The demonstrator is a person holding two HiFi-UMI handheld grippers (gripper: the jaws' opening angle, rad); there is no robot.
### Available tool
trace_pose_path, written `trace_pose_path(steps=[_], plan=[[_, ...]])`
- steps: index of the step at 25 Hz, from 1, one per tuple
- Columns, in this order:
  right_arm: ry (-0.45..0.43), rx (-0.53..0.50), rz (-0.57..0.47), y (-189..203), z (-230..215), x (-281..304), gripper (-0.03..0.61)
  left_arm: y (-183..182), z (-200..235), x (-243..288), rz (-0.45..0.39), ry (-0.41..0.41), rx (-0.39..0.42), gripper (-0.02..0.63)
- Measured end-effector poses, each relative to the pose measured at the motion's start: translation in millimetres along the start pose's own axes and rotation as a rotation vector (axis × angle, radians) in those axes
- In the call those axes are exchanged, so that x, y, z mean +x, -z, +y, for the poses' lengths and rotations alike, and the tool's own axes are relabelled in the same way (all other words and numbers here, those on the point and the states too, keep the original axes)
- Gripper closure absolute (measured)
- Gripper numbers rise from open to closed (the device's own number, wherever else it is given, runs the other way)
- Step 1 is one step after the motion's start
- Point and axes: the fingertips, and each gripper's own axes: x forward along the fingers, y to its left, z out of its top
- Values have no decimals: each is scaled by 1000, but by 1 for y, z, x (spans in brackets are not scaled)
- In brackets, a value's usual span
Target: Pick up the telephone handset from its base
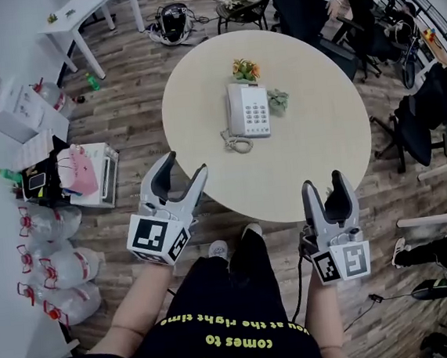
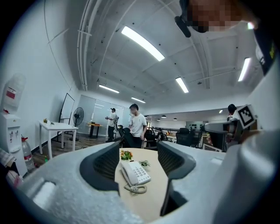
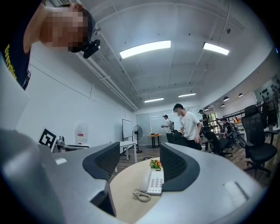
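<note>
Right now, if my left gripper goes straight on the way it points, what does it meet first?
Probably the telephone, coiled cord nearest: it sits on the table, centred between the open jaws of the left gripper, though height is unclear.

telephone (image 1: 248,110): white | table (image 1: 205,148): cream | flowers (image 1: 245,71): orange, yellow | floor (image 1: 133,92): brown wood-grain

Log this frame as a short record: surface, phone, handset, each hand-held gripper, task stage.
surface: round beige table
phone: white push-button telephone, near the table's middle
handset: white handset on its base, coiled cord at the near end
left hand-held gripper: open, empty, well short of phone
right hand-held gripper: open, empty, well short of phone
stage: handset not lifted
</note>
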Motion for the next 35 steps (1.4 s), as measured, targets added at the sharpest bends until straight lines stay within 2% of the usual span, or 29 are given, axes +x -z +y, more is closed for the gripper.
trace_pose_path(steps=[3,11,16,24,29,35], plan=[[-12,14,13,7,-10,15,290,6,3,16,16,-2,-9,331],[-100,2,11,4,-38,70,275,7,8,63,33,-37,-36,267],[-147,14,7,0,-75,107,272,5,10,108,25,-86,-48,265],[-200,19,21,3,-133,143,270,4,3,165,29,-149,-16,265],[-222,31,31,8,-151,160,270,8,8,183,34,-197,-32,265],[-227,50,46,14,-154,177,270,8,15,195,43,-210,-30,265]])
